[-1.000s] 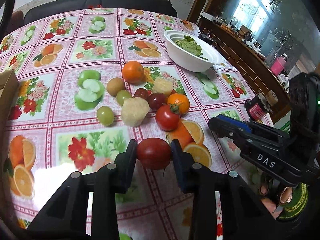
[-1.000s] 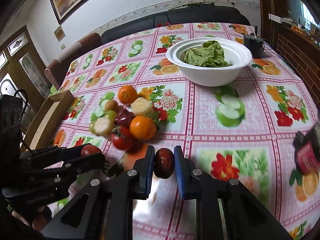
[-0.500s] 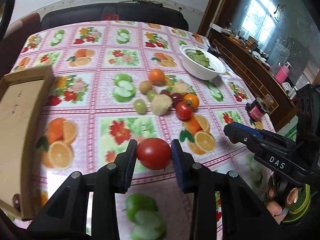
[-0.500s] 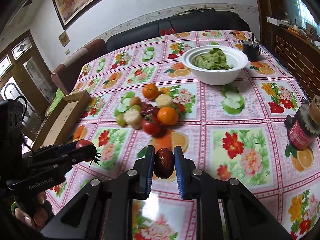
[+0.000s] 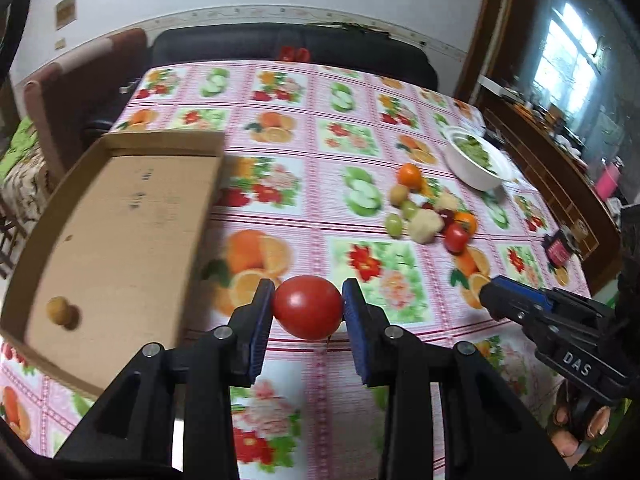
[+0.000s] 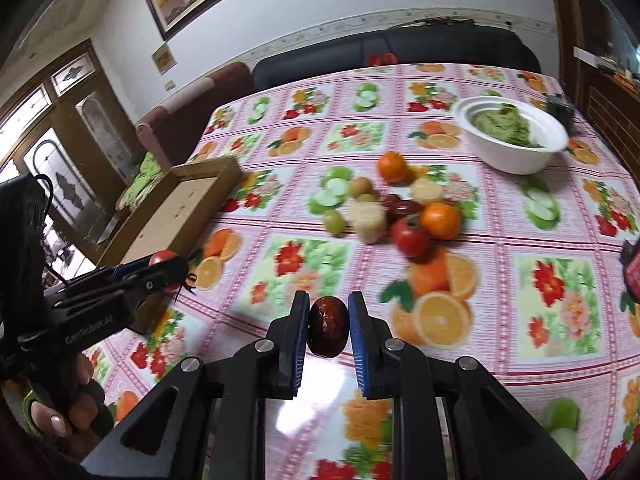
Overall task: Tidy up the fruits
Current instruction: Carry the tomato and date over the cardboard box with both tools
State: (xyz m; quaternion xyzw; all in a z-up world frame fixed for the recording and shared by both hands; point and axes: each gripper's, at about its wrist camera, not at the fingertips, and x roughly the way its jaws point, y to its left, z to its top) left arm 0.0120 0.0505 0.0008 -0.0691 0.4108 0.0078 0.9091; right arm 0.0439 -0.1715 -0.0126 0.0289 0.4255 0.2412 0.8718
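Note:
My left gripper [image 5: 307,307] is shut on a red tomato [image 5: 308,306], held above the fruit-print tablecloth just right of a shallow cardboard tray [image 5: 120,232]. One small brown fruit [image 5: 59,309] lies in the tray's near corner. In the right wrist view my right gripper [image 6: 328,332] is shut on a dark red-brown date [image 6: 327,332] over the cloth; the left gripper [image 6: 160,270] with its tomato shows at the left, beside the tray [image 6: 188,208]. A pile of fruit [image 6: 400,212] lies mid-table: oranges, a tomato, green grapes, pale chunks and dark dates.
A white bowl of green leaves [image 6: 516,140] stands at the back right. A small dark jar with a red label [image 5: 560,248] sits near the right edge. A dark sofa [image 5: 288,48] and a chair stand behind the table. A person's fingers [image 6: 56,416] grip the left handle.
Both grippers have swung left and away from the fruit pile, each keeping its fruit. The cardboard tray has come into full view beside the left gripper.

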